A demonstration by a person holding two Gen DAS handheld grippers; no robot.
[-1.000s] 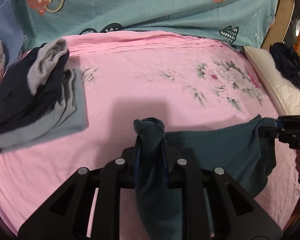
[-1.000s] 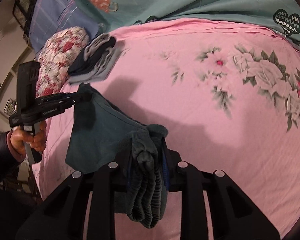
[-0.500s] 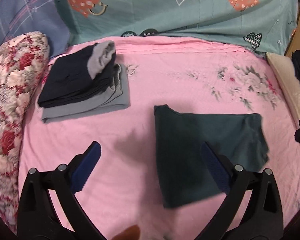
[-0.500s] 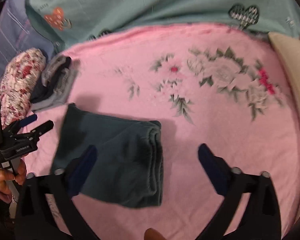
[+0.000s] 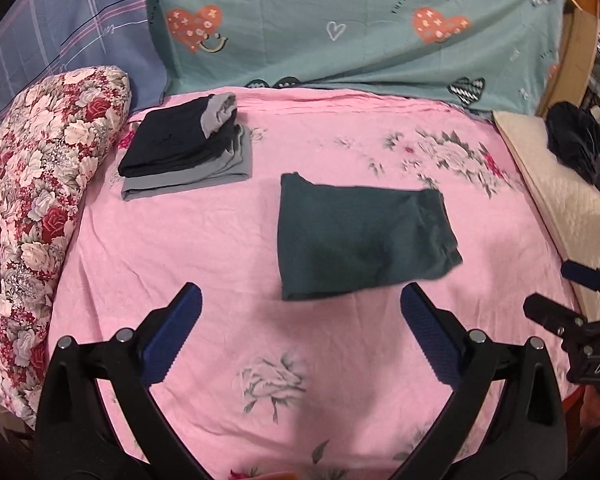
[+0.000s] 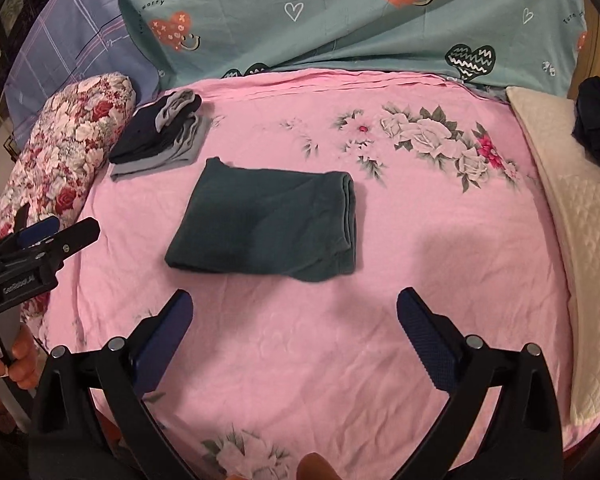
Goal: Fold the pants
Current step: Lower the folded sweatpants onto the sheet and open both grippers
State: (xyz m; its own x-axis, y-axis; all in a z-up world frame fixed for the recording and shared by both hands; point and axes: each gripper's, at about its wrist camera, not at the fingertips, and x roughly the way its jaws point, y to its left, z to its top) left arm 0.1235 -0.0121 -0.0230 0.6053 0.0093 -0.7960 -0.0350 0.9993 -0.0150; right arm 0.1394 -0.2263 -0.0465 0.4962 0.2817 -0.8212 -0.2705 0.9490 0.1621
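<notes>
The dark teal pants [image 5: 356, 236] lie folded into a flat rectangle on the pink floral bedsheet [image 5: 228, 240]; they also show in the right wrist view [image 6: 268, 220], with stacked folded edges on their right side. My left gripper [image 5: 300, 312] is open and empty, held back from the pants' near edge. My right gripper [image 6: 294, 312] is open and empty, likewise short of the pants. The right gripper shows at the right edge of the left wrist view [image 5: 580, 312], and the left gripper at the left edge of the right wrist view [image 6: 40, 244].
A stack of folded dark and grey clothes [image 5: 188, 152] lies at the back left of the bed. A floral bolster [image 5: 40, 200] runs along the left edge. A cream pillow [image 6: 568, 220] with dark clothing [image 6: 598, 128] sits at right. A teal heart-print cover [image 5: 340, 28] stands behind.
Both grippers were shut on the teal pants a second ago. They have let go, opened wide and pulled back, leaving the folded pants lying on the sheet.
</notes>
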